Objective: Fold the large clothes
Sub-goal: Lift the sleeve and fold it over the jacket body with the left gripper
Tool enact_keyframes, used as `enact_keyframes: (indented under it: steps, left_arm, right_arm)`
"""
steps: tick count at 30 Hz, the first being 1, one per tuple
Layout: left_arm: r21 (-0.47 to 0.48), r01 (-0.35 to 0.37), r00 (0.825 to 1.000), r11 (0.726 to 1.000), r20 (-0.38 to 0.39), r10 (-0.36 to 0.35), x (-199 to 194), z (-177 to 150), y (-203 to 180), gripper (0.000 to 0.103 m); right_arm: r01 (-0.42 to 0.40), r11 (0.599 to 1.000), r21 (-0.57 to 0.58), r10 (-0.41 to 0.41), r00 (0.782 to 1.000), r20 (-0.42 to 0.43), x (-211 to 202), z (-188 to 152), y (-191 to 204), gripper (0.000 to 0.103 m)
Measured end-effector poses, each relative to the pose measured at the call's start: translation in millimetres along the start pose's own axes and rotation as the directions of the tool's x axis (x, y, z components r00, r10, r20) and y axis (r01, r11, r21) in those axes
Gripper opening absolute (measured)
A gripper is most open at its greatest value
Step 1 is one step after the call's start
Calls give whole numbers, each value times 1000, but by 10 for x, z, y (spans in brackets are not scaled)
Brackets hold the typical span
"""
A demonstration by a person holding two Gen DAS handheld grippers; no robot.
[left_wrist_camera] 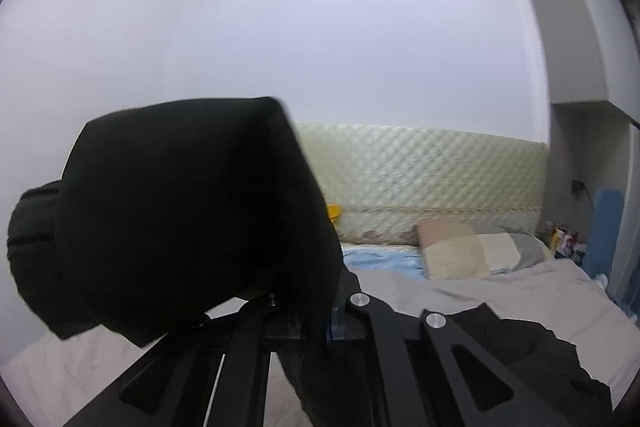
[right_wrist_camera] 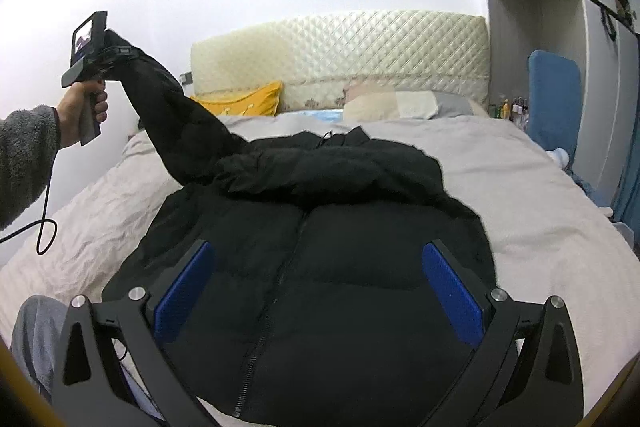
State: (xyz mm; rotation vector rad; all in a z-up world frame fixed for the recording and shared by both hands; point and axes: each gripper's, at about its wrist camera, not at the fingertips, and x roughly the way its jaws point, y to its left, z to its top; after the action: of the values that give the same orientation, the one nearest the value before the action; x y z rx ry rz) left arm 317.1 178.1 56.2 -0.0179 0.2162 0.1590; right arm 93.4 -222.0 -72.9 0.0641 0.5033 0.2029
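A black puffer jacket (right_wrist_camera: 320, 251) lies front up on the bed, zipper down the middle, hood bunched at its far end. My left gripper (right_wrist_camera: 116, 53) is shut on the cuff of the jacket's left sleeve (right_wrist_camera: 168, 115) and holds it up high above the left side of the bed. In the left wrist view the sleeve cuff (left_wrist_camera: 192, 211) bulges over the fingers and hides the tips. My right gripper (right_wrist_camera: 320, 283) is open and empty, hovering just above the jacket's lower front, with its blue pads (right_wrist_camera: 452, 291) spread wide.
The bed (right_wrist_camera: 540, 211) has a pale grey cover. A quilted cream headboard (right_wrist_camera: 360, 47) stands at the far end with a yellow pillow (right_wrist_camera: 240, 101) and a patchwork pillow (right_wrist_camera: 404, 103). A blue board (right_wrist_camera: 554, 91) and wardrobe stand at the right. The left gripper's cable (right_wrist_camera: 46, 227) hangs at the left.
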Motion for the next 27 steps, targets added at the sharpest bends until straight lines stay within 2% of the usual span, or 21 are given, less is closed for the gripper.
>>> enact_keyframes:
  steps: [5, 12, 15, 17, 22, 27]
  left_arm:
    - [81, 74, 997, 994, 19, -76, -114, 124, -761, 4]
    - [154, 190, 981, 970, -1, -192, -136, 9, -1800, 4]
    - [209, 248, 969, 946, -40, -245, -95, -187, -2253, 4]
    - [222, 286, 958, 932, -67, -278, -35, -356, -2538, 4]
    - [196, 350, 935, 916, -138, -328, 181, -769, -3091, 4]
    - [226, 399, 911, 889, -210, -356, 386, -1244, -3575, 4]
  right_arm:
    - [37, 999, 10, -37, 999, 0, -39, -3, -201, 103]
    - [48, 994, 101, -48, 999, 2, -77, -3, -560, 103]
    - [61, 990, 124, -61, 998, 0, -88, 3, -673, 103]
    - [99, 981, 168, -102, 995, 10, -107, 15, -792, 103]
    - [98, 964, 249, -103, 995, 9, -88, -32, -1010, 103]
    - [94, 961, 261, -93, 996, -17, 56, -70, -1068, 103]
